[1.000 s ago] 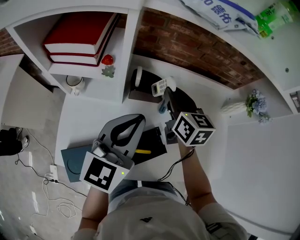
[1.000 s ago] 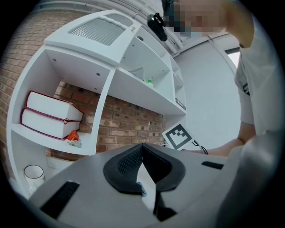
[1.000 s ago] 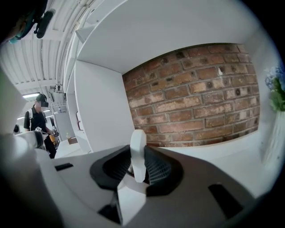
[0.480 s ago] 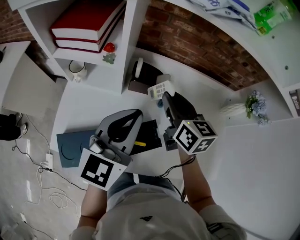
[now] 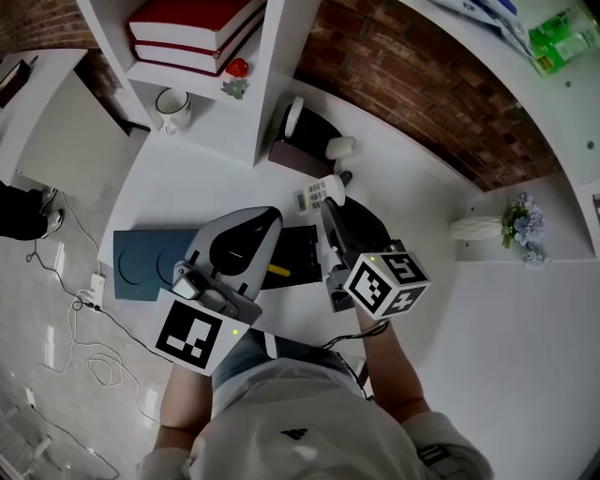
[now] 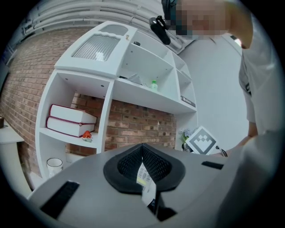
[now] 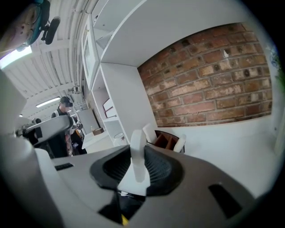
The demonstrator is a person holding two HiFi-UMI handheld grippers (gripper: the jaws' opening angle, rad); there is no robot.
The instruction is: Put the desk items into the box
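Calculator (image 5: 313,195) drawn off organizer (image 5: 302,150) | right tongs (image 7: 137,153) clamp it edge-on | head view: keypad

There are two grippers, the left gripper (image 5: 272,217) and the right gripper (image 5: 326,202), and each carries one marker cube, so two cubes (image 5: 195,333) in all. One printed white slip (image 6: 144,176) sits between the left jaws, and one white keypad device (image 5: 314,194) between the right jaws.

On the shelves there are:
- two red books (image 5: 192,26) (stacked one on the other)
- one mug (image 5: 173,106)
- one strawberry ornament (image 5: 237,67)
- one green bottle (image 5: 561,33)

On the desk there are:
- one brown organiser (image 5: 298,150)
- one black box (image 5: 298,251) with one yellow item (image 5: 279,271) in it
- one teal flat pad (image 5: 141,267)
- one white vase (image 5: 473,228) with one bunch of flowers (image 5: 523,220)
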